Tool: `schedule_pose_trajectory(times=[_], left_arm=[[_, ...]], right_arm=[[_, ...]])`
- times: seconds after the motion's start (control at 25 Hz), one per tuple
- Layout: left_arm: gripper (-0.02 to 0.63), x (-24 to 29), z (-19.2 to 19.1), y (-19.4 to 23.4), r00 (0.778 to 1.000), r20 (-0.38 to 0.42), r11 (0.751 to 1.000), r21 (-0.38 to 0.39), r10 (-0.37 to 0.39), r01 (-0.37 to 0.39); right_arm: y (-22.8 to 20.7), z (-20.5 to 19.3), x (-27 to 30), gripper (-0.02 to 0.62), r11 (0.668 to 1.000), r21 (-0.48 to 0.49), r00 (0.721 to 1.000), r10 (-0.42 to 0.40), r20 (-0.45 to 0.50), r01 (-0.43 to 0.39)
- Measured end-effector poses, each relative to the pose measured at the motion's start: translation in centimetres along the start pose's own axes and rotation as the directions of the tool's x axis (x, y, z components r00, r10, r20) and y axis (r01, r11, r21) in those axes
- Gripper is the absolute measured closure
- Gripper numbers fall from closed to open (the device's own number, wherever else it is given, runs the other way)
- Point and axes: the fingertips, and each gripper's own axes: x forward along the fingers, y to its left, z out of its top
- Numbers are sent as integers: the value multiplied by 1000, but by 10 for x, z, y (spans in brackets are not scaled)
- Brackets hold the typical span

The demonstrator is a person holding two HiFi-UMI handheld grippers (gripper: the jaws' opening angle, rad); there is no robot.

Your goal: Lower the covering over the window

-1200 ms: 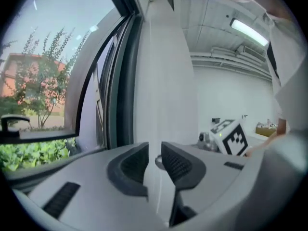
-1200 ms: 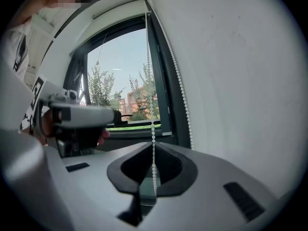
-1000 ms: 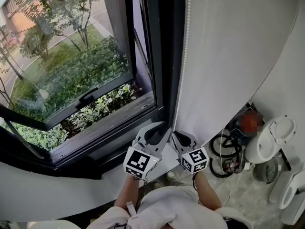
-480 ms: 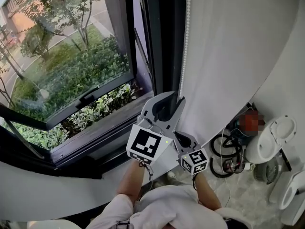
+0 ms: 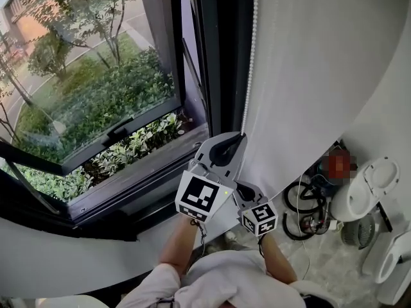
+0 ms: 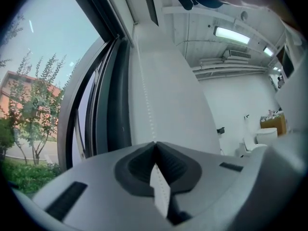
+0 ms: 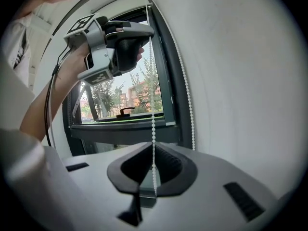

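A white roller blind (image 5: 308, 76) hangs rolled down beside the dark-framed window (image 5: 192, 56). Its white bead chain (image 5: 250, 56) drops along the frame. My left gripper (image 5: 242, 135) is raised on the chain; its jaws have just been closing and now stand shut on the bead chain (image 6: 144, 95), pinched at the tips (image 6: 154, 143). Just below it, my right gripper (image 5: 247, 188) is shut on the same strand (image 7: 153, 124), which runs up from its jaws (image 7: 154, 145) to the left gripper (image 7: 115, 42). A second strand (image 7: 188, 95) hangs free to the right.
The window sash (image 5: 119, 132) is tilted open outward over green shrubs. At the lower right, black cables (image 5: 300, 205) and white appliances (image 5: 366, 188) stand on the floor. The person's arms and white sleeves (image 5: 225, 281) fill the bottom centre.
The left gripper has risen up the chain above the right one, and its jaws went from wide open to shut on the chain. The right gripper has stayed put.
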Motion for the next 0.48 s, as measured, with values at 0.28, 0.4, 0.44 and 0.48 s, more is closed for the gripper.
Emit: schedule_pose_trajectory(times=[0.28, 0.4, 0.44, 0.48], left_arm=[[592, -4, -36, -5, 998, -61, 1000, -31, 2, -4], [592, -5, -48, -9, 996, -84, 999, -44, -2, -2], [592, -5, -53, -10, 996, -93, 999, -47, -3, -2], [592, -5, -57, -10, 995, -100, 999, -51, -3, -2]], right_arm=[[2, -35, 8, 588, 1000, 18, 996, 18, -85, -17], [0, -47, 11, 588, 999, 29, 993, 22, -113, -19], [-1, -52, 11, 588, 999, 32, 992, 22, -122, -18], [-2, -56, 12, 588, 999, 35, 991, 22, -132, -17]])
